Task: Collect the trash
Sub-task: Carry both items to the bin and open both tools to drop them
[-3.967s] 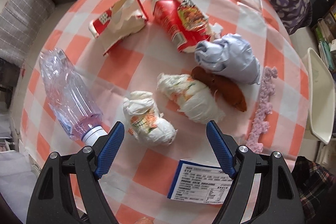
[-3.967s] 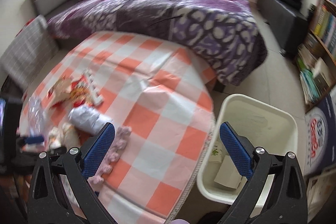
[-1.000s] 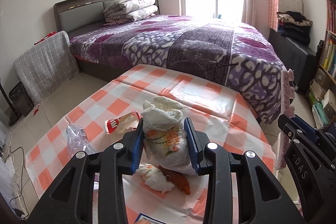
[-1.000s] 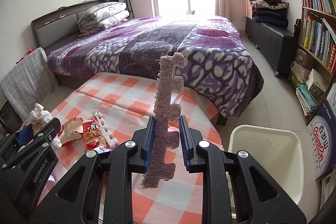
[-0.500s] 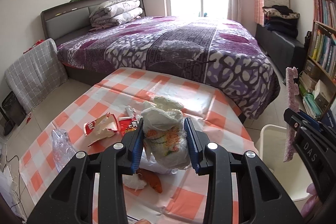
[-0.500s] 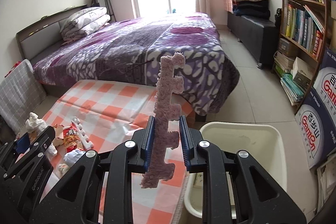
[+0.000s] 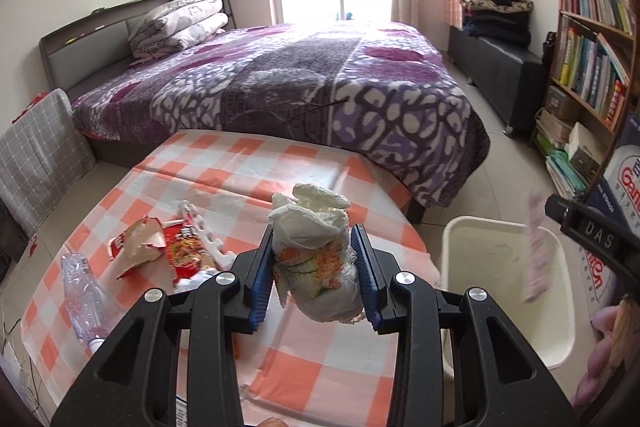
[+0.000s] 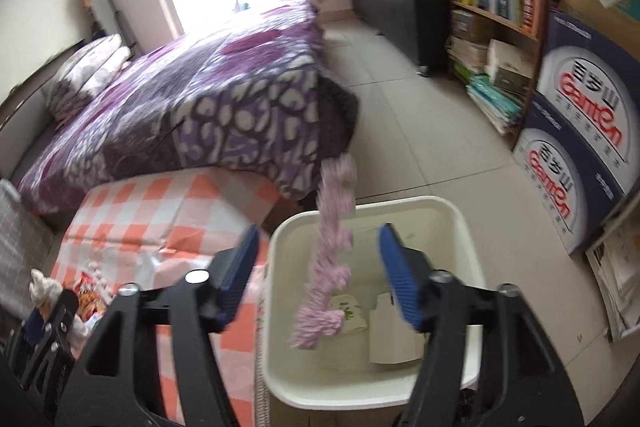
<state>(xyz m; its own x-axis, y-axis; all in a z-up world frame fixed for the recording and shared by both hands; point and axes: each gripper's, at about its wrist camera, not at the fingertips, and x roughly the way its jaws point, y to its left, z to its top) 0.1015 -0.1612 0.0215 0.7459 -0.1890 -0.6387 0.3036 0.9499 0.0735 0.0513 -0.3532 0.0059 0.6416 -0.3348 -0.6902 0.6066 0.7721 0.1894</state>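
— Gripping anything, that left claw (image 7: 316, 275)?

— Yes, its blue pads are clamped on a crumpled white bag with an orange and green print (image 7: 314, 259), held up at centre frame above the checked desk (image 7: 304, 359).

— And the right claw (image 8: 316, 275)?

— Spread wide, pads well apart. A fuzzy pink strip (image 8: 328, 267) hangs blurred between them, touching neither, over the cream waste bin (image 8: 448, 215) in the lower middle of the frame.

— What is in the bin?

— Some pale paper and a folded card piece on its bottom.

— What lies on the desk?

— In the left view's lower left: a clear plastic bottle (image 7: 82, 297), a torn red carton (image 7: 134, 249) and a red snack wrapper (image 7: 182, 253), close together. The purple bed (image 7: 280, 83) fills the frame behind.
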